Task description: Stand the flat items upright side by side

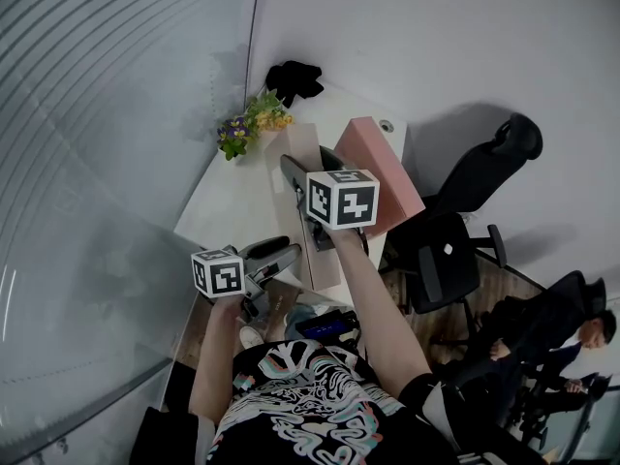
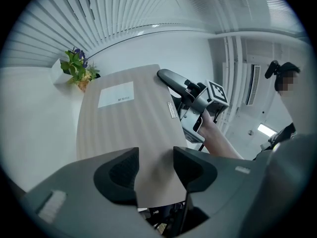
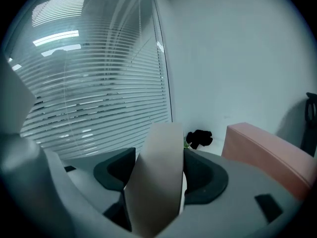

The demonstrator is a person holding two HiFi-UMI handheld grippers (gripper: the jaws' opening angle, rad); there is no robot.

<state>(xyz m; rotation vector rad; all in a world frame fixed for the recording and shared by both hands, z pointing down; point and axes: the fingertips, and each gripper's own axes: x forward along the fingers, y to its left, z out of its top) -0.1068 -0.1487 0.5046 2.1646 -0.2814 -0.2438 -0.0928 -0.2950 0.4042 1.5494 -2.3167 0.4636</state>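
Observation:
A flat beige box (image 1: 312, 155) with a white label (image 2: 116, 94) is held on edge above the white table (image 1: 235, 200). My left gripper (image 2: 155, 170) is shut on its near end, the board filling the gap between the pads. At the far upper edge my right gripper (image 3: 158, 170) is shut on it too, and the left gripper view shows that gripper (image 2: 187, 94) beside the board. In the head view the left gripper (image 1: 289, 256) sits low and the right gripper (image 1: 302, 186) higher. A pink flat box (image 1: 386, 170) stands just right of the beige one.
A small bunch of flowers (image 1: 250, 122) and a black object (image 1: 294, 77) sit at the table's far corner. A glass wall with blinds (image 1: 107, 163) runs along the left. Black office chairs (image 1: 465, 221) and a seated person (image 1: 557, 342) are to the right.

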